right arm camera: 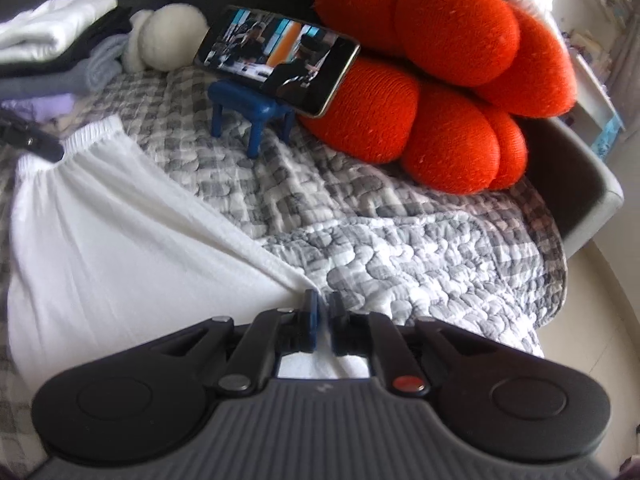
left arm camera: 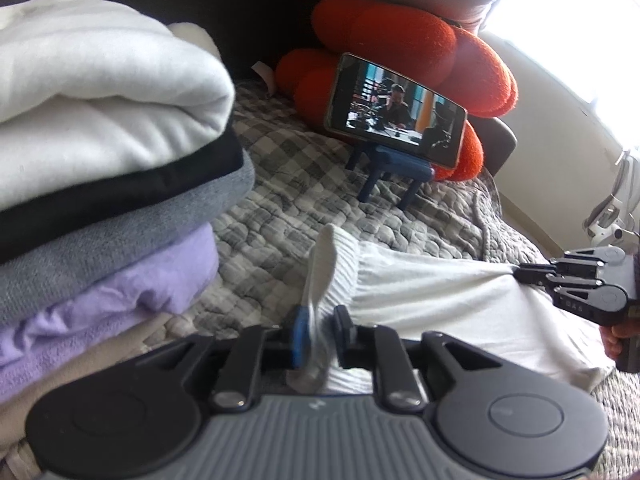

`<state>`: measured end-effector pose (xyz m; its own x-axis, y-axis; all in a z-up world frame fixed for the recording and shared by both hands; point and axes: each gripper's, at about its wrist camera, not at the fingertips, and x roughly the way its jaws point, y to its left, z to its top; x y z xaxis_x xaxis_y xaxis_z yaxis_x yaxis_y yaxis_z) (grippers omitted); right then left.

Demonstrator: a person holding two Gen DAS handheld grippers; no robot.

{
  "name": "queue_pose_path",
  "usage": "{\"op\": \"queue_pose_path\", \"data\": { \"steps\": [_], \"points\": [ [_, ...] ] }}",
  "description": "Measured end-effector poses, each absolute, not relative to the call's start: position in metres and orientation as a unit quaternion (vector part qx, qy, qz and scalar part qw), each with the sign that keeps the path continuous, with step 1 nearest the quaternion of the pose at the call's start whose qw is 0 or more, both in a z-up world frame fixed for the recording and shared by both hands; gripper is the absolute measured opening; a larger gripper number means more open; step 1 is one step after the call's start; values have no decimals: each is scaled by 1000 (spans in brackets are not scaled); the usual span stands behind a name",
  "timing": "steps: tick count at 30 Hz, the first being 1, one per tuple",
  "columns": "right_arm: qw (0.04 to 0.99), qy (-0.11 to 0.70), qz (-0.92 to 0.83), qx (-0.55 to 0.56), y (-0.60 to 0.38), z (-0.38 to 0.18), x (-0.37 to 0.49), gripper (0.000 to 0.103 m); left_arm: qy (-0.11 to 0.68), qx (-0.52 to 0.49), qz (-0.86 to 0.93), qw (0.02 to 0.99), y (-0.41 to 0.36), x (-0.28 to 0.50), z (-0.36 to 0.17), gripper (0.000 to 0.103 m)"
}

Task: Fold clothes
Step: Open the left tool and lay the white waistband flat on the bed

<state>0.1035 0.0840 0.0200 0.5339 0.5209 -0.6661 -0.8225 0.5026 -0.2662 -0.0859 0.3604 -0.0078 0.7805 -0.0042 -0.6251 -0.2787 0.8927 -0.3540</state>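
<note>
The left hand-held gripper (left arm camera: 320, 332) is clamping the elastic waistband of a white garment (left arm camera: 460, 304). The right hand-held gripper (right arm camera: 323, 320) is pinching the garment's opposite end. The garment is lying stretched between them on a grey checked quilt (right arm camera: 400, 240). A stack of folded clothes (left arm camera: 100, 160) is sitting to the left; a phone (right arm camera: 276, 60) is leaning on a blue stand (right arm camera: 248, 108) against an orange cushion (right arm camera: 460, 72).

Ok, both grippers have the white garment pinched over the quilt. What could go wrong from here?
The left gripper holds only the edge of the elastic waistband on the white garment, so it may slip out under tension. The folded stack sits close beside that gripper and could be knocked over on the swing. The right gripper pinches just a corner; the phone on its stand is near the fold path.
</note>
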Motion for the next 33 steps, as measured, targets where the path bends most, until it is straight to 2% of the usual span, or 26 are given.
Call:
{"op": "queue_pose_path", "data": {
  "steps": [3, 8, 16, 23, 24, 26, 29, 33],
  "points": [
    [849, 250, 392, -252, 70, 33, 101, 15, 323, -213, 82, 919, 362, -88, -3, 34],
    [860, 264, 383, -211, 46, 45, 94, 15, 310, -208, 96, 923, 364, -96, 7, 34],
    [860, 291, 386, -166, 28, 32, 73, 15, 284, -196, 83, 935, 349, -108, 28, 32],
    [859, 311, 386, -130, 14, 21, 55, 15, 314, -141, 41, 938, 302, -69, 18, 32],
    [860, 311, 383, -129, 14, 20, 53, 15, 326, -129, 57, 935, 300, -61, 10, 32],
    [864, 312, 374, -123, 6, 20, 49, 15, 347, -125, 87, 926, 305, -50, -4, 24],
    [876, 315, 347, -114, -15, 21, 43, 15, 338, -154, 82, 925, 316, -52, -4, 23],
    [893, 327, 300, -71, -51, 18, 37, 15, 335, -146, 81, 927, 315, -54, -7, 19]
  ]
}}
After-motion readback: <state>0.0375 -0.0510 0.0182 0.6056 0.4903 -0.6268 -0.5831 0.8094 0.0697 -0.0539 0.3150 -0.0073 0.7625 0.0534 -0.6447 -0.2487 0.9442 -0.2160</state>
